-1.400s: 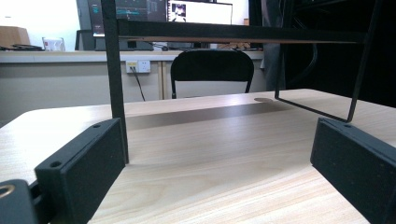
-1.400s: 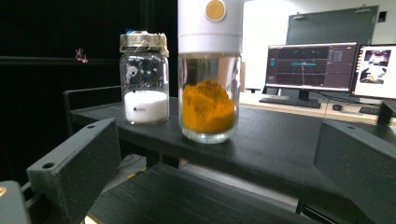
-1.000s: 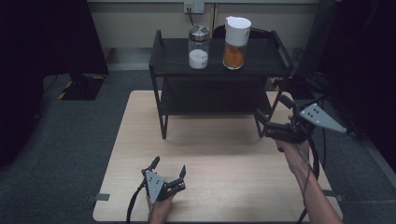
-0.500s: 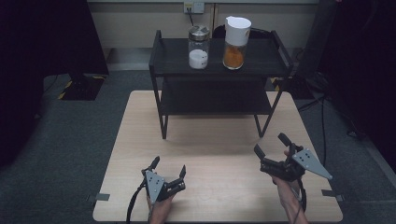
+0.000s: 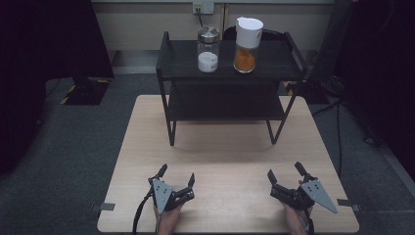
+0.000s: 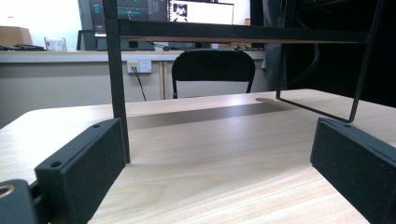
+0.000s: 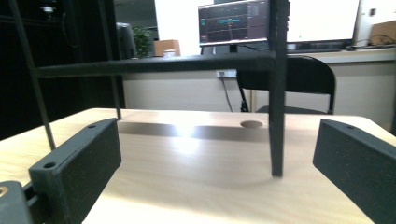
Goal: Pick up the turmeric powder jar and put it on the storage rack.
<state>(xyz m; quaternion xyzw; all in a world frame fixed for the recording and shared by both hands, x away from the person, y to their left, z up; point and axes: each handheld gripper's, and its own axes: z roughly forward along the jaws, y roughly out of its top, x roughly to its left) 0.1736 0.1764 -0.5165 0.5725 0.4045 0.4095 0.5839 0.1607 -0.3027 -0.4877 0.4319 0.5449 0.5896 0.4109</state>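
Both grippers sit low at the near edge of the tabletop (image 5: 230, 147), left gripper (image 5: 176, 177) near-left, right gripper (image 5: 286, 175) near-right, well apart. Jaws on both spread wide, gripping nothing. Black rack (image 5: 227, 83) stands at the far half of the tabletop. On its top shelf: glass jar (image 5: 207, 43) with white powder, just beside a white-lidded jar (image 5: 246, 45) of orange powder.

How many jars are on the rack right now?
2, both on the top shelf: a metal-lidded jar of white powder at left, a white-lidded jar of orange powder beside it.
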